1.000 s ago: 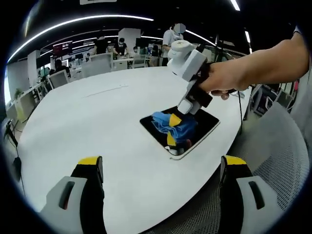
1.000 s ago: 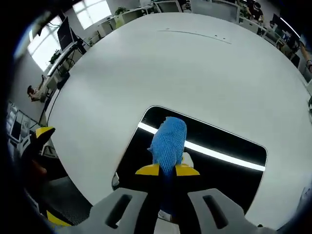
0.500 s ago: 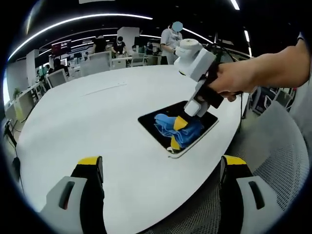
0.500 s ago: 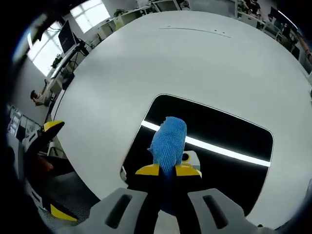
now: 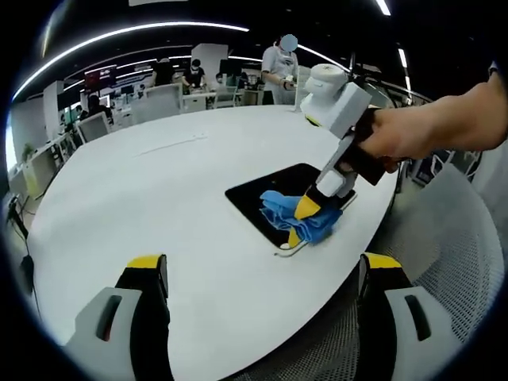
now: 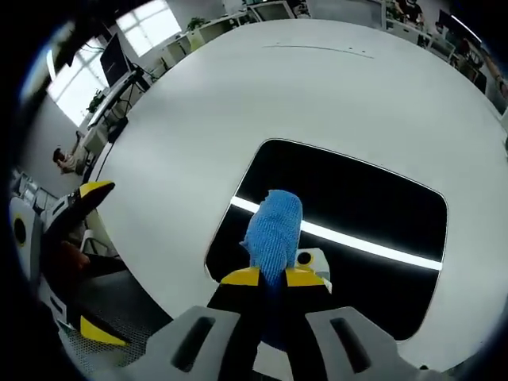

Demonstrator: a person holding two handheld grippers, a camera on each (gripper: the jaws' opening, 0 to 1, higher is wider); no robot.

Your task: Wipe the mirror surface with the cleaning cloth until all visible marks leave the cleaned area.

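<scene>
Mirror (image 6: 357, 206) lies flat on the white bench (image 6: 317, 95), close to the near edge, dark glass with a bright light strip reflected across it. Blue cloth (image 6: 274, 230) is pinched in the right gripper (image 6: 272, 277), fingers clenched on it, with the cloth pressed down on the mirror's near-left part; in the left gripper view the cloth (image 5: 302, 216) sits at the near corner of the mirror (image 5: 274, 198), close to the bench (image 5: 159, 206) edge, with the right gripper (image 5: 300, 222) angled down from a hand (image 5: 389, 143). Left gripper (image 5: 262, 274) hovers off to the side over the bench edge, fingers spread wide and grasping nothing; it also peeks in at the left of the right gripper view (image 6: 83, 262). Progress: wiping looks mid-way. Open glass beyond the cloth looks clean and dark, no obvious smudges, but the fisheye and reflections make small marks too hard to judge. Area under and behind the cloth is hidden, so can't confirm it's clear. Likely left: finish the near corner and edges, then lift off to check. Mirror and cloth both in sight.
</scene>
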